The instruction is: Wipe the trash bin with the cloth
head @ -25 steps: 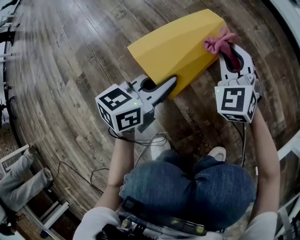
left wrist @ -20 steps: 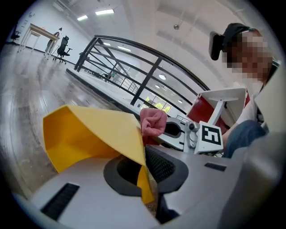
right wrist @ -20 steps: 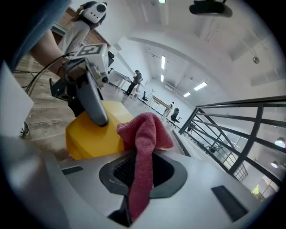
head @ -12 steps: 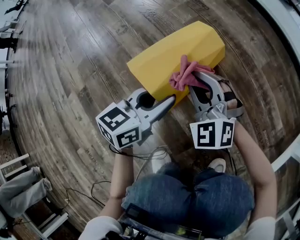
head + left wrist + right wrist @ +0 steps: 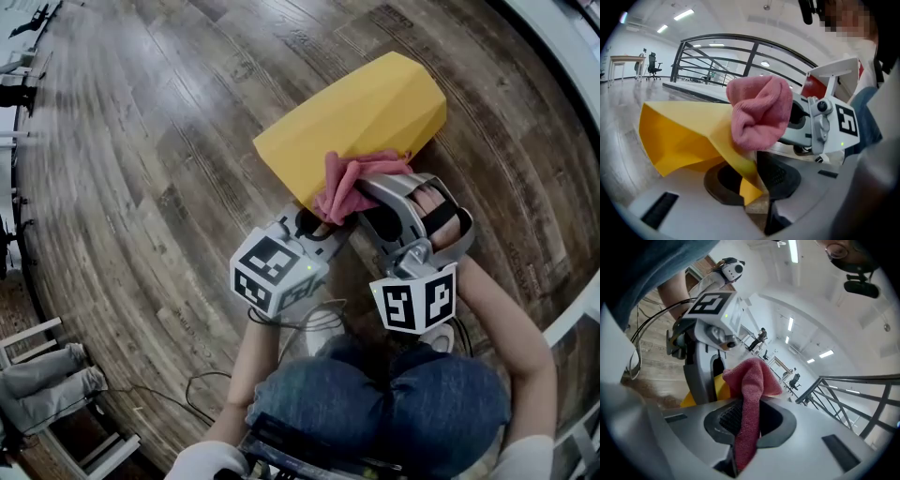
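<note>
Left gripper view: left tool (image 5: 754, 187) jaws closing but not yet pinching the trash bin (image 5: 679, 140) rim corner between them, likely to steady it while the right tool (image 5: 740, 420), clenched on the cloth (image 5: 759, 112), presses it to that rim just above.

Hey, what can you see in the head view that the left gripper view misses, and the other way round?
Head view only: the whole yellow trash bin lying on the wood floor, and the person's jeans-clad knees. Left gripper view only: the bin's edge standing between the closing jaws of the left tongs, plus a dark railing behind. Both: the pink cloth, clamped in the right tongs, against the bin.
</note>
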The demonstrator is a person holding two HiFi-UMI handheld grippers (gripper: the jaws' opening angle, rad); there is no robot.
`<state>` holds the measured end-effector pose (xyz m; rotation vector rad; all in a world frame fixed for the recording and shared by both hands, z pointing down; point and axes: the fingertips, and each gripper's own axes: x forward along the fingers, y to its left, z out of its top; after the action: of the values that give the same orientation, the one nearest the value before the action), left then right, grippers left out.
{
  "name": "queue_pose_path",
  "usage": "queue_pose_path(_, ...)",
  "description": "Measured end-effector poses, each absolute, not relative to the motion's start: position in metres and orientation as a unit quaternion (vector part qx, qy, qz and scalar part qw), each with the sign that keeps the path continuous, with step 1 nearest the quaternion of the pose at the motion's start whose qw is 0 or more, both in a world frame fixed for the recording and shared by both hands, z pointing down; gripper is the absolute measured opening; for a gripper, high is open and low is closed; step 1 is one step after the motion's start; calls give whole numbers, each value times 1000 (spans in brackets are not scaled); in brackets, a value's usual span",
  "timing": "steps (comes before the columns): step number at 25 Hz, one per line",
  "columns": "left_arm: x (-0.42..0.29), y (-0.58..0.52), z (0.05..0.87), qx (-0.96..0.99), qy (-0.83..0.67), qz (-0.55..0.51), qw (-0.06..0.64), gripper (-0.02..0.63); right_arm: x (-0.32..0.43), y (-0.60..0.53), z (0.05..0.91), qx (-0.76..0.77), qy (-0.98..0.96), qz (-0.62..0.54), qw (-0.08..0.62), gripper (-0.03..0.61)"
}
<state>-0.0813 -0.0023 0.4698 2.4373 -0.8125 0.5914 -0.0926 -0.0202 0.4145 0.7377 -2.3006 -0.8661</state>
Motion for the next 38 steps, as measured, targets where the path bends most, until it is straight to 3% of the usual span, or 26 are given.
queue_pose_path(1, -80, -2, 469, 895, -296, 216, 254, 69, -93, -20, 420, 271, -856, -331, 291, 51)
queue_pose_path(26, -79, 0, 469, 896, -281, 218, 267, 60, 49, -144, 466, 453, -760, -240, 399, 51)
queue_pose_path(38, -75, 11, 488, 890, -291, 300, 183, 66, 51, -148, 460, 467, -768, -210, 384, 51)
